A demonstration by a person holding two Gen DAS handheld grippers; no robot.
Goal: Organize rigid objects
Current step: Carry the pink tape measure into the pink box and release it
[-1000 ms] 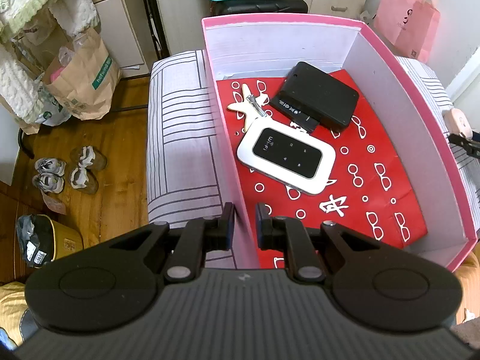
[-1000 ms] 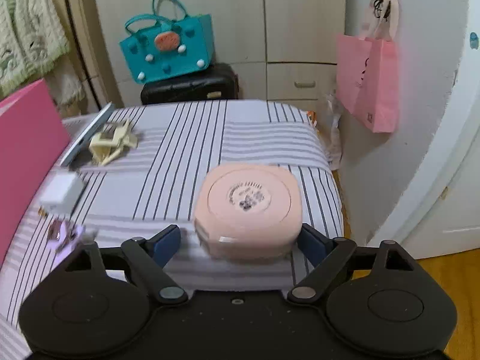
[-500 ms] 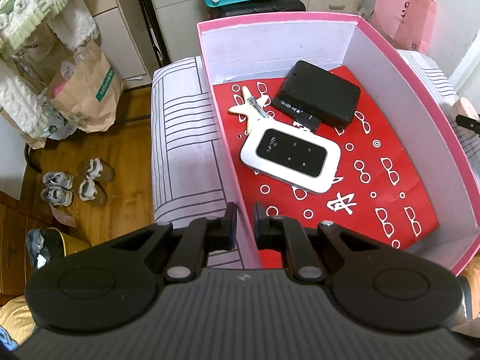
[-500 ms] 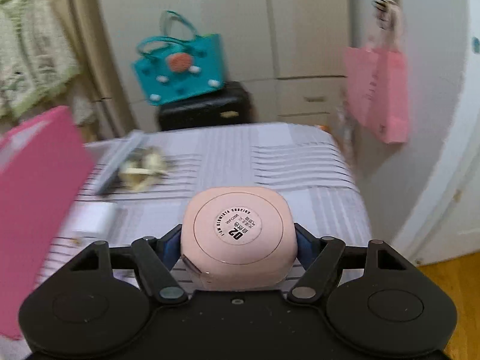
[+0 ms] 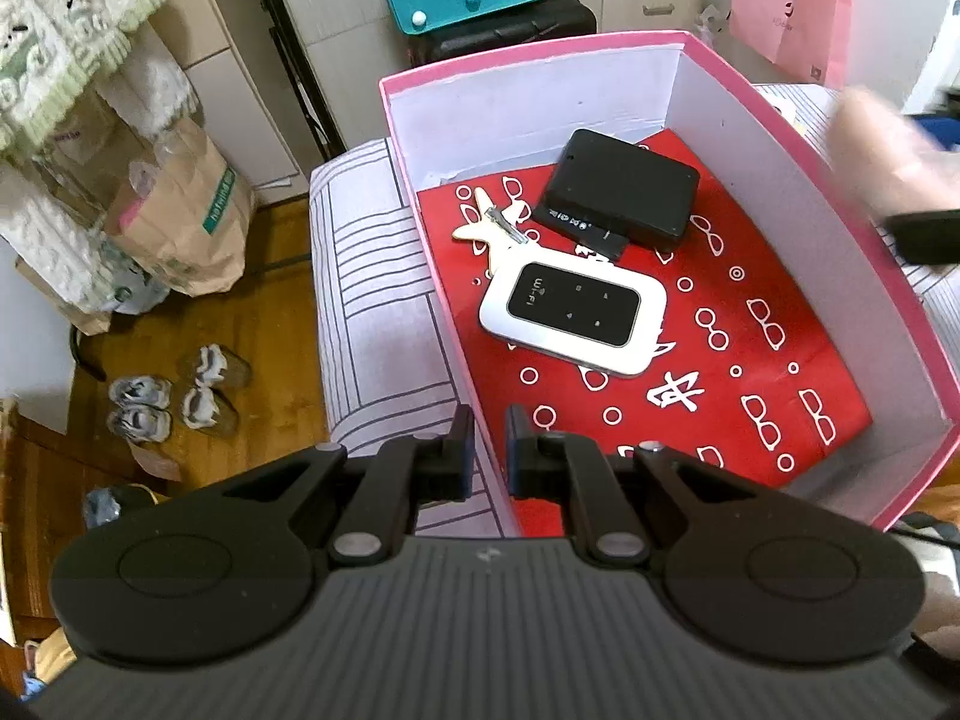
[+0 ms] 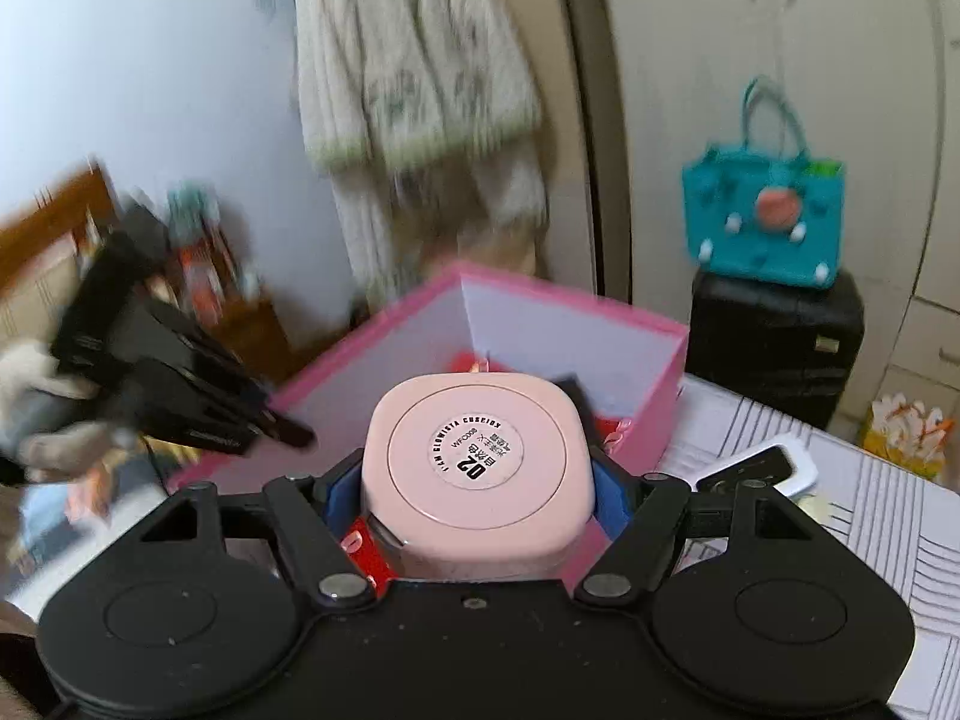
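Right gripper pinches the pink compact between its blue pads, now carried off the striped bed where it sat a second ago and held over the near rim of the pink box. Left gripper still clamps the box's left wall. Farther in lie the WiFi router and black device. Release looks next.

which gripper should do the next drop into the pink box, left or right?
Right. The right gripper is shut on the pink case and sits at the pink box. The left gripper is clamped on the box's near wall, steadying it, and carries nothing.
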